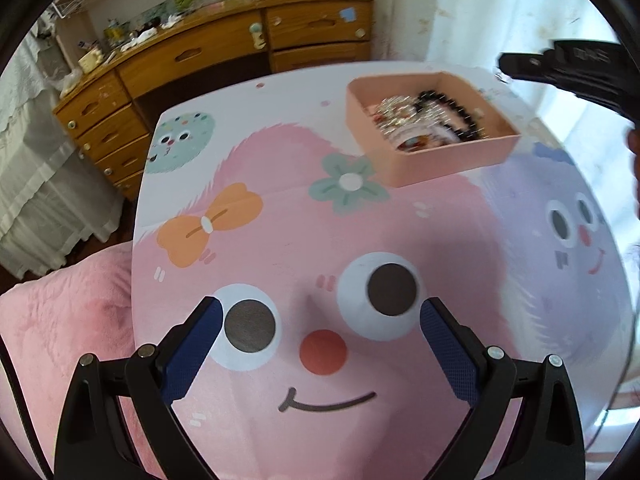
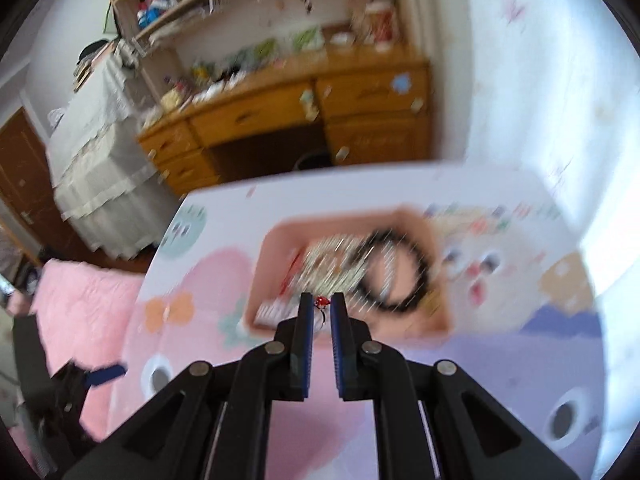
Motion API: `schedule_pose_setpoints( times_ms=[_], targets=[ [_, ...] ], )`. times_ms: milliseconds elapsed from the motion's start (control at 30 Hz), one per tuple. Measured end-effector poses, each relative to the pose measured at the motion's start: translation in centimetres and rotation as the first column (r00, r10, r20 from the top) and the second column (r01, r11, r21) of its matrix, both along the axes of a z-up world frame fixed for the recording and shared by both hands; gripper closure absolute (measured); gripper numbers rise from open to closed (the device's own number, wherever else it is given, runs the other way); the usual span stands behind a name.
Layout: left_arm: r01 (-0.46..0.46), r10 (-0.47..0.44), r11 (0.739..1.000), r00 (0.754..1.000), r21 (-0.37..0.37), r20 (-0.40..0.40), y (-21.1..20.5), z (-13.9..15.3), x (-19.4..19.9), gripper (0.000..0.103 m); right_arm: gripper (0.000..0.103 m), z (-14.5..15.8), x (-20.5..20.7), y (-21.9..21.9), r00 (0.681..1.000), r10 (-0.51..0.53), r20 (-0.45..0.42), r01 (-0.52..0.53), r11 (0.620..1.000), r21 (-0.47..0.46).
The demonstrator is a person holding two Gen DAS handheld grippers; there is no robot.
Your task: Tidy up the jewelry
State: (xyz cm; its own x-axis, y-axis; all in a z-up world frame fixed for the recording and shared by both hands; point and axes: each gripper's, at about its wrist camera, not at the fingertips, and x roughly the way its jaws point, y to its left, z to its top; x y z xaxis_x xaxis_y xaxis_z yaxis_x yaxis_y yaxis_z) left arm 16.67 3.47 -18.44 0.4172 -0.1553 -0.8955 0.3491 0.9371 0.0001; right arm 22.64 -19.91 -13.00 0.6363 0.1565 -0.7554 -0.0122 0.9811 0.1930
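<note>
A pink box [image 1: 448, 160] stands at the far right of the cartoon-print table [image 1: 280, 256]. It holds a black bead bracelet [image 1: 460, 110] and sparkly jewelry [image 1: 396, 114]. My left gripper [image 1: 320, 316] is open and empty, low over the table's near side. My right gripper [image 2: 321, 303] is shut on a small ring with a red bead [image 2: 322, 302] and holds it above the near edge of the pink box [image 2: 424, 320]; the view is blurred. The black bracelet [image 2: 416, 268] shows inside the box. The right gripper also shows in the left wrist view [image 1: 504, 68], above the box.
A wooden desk with drawers [image 1: 224, 60] stands behind the table, cluttered on top. A pink blanket [image 1: 68, 320] lies left of the table. White curtains [image 1: 520, 12] hang at the right. A bed with a white cover [image 1: 36, 168] is at the far left.
</note>
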Motion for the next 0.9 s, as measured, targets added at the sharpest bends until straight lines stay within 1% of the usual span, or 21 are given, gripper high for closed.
schedule_pose_setpoints(
  times_ms=[67,133,167,200,233,267,300,333,400,433,500,533,567,600,633,700,767,833,900],
  targets=[
    [0.018,-0.018,1.000,1.000,-0.017,0.013,0.1,1.0,-0.7,0.005,0.094,0.6,0.2,-0.8,0.998,-0.055,0.021,0.055,0.998,-0.014],
    [0.038,-0.038,0.999,0.999,-0.029,0.018,0.2,1.7,-1.4,0.005,0.079,0.5,0.7,-1.2,0.994,-0.110,0.000,0.110,0.993,-0.033],
    [0.055,-0.054,0.998,0.998,-0.037,0.016,0.1,2.1,-1.8,0.005,0.062,0.3,0.8,-1.6,0.990,-0.137,-0.024,0.136,0.990,-0.047],
    [0.064,-0.063,0.997,0.998,-0.033,0.016,0.1,2.4,-2.1,0.005,0.057,0.3,0.7,-1.8,0.987,-0.158,-0.036,0.156,0.986,-0.055],
    [0.069,-0.069,0.997,0.997,-0.018,0.020,-0.1,3.0,-2.6,0.005,0.057,0.3,0.3,-2.0,0.986,-0.162,-0.035,0.161,0.986,-0.044],
    [0.069,-0.068,0.998,0.997,-0.007,0.025,-0.1,3.4,-3.1,0.005,0.057,0.4,0.0,-2.2,0.986,-0.160,-0.037,0.159,0.987,-0.025],
    [0.068,-0.068,0.998,0.997,0.002,0.026,-0.2,3.8,-3.6,0.005,0.055,0.4,-0.4,-2.5,0.987,-0.153,-0.051,0.153,0.988,0.012],
    [0.068,-0.068,0.998,0.997,0.008,0.021,-0.4,4.2,-4.1,0.005,0.052,0.4,-1.0,-2.9,0.985,-0.156,-0.070,0.158,0.987,0.030],
    [0.049,-0.049,0.999,0.999,0.011,-0.007,-0.7,4.7,-5.5,0.005,0.034,-0.3,-1.8,-3.0,0.975,-0.180,-0.130,0.185,0.982,0.026],
    [0.031,-0.030,1.000,0.999,0.006,-0.028,-0.8,4.7,-6.1,0.005,0.032,-0.9,-2.5,-3.1,0.966,-0.190,-0.176,0.196,0.981,0.013],
    [-0.014,0.013,1.000,0.997,-0.013,-0.075,-1.1,4.7,-7.2,0.005,0.031,-2.3,-4.2,-3.4,0.946,-0.184,-0.267,0.195,0.981,0.012],
    [-0.039,0.036,0.999,0.994,-0.029,-0.102,-1.2,4.6,-7.9,0.005,0.031,-3.3,-5.7,-3.4,0.931,-0.170,-0.323,0.183,0.983,0.013],
    [-0.067,0.060,0.997,0.990,-0.050,-0.124,-1.4,4.5,-9.0,0.005,0.031,-4.0,-7.1,-3.5,0.919,-0.154,-0.362,0.169,0.985,0.011],
    [-0.090,0.082,0.994,0.988,-0.060,-0.133,-1.6,4.5,-9.7,0.005,0.030,-4.5,-8.4,-3.4,0.909,-0.143,-0.391,0.158,0.987,0.005],
    [-0.118,0.109,0.991,0.985,-0.060,-0.137,-1.8,4.5,-10.6,0.005,0.028,-5.1,-10.5,-3.5,0.896,-0.126,-0.425,0.136,0.991,-0.006],
    [-0.153,0.146,0.988,0.978,-0.037,-0.146,-2.6,4.7,-12.4,0.005,0.020,-5.5,-13.9,-3.8,0.879,-0.106,-0.464,0.103,0.994,-0.032],
    [-0.136,0.133,0.991,0.978,-0.007,-0.157,-3.8,5.4,-14.2,0.005,0.017,-5.9,-18.1,-4.2,0.844,-0.090,-0.529,0.061,0.996,-0.072],
    [-0.104,0.108,0.994,0.981,0.037,-0.159,-5.4,6.5,-15.7,0.005,0.017,-5.9,-22.0,-4.6,0.814,-0.055,-0.579,0.022,0.998,-0.064],
    [-0.091,0.102,0.993,0.980,0.070,-0.172,-6.7,7.4,-17.0,0.005,0.015,-5.2,-24.7,-5.2,0.800,-0.041,-0.598,0.018,0.999,-0.044]
  ],
)
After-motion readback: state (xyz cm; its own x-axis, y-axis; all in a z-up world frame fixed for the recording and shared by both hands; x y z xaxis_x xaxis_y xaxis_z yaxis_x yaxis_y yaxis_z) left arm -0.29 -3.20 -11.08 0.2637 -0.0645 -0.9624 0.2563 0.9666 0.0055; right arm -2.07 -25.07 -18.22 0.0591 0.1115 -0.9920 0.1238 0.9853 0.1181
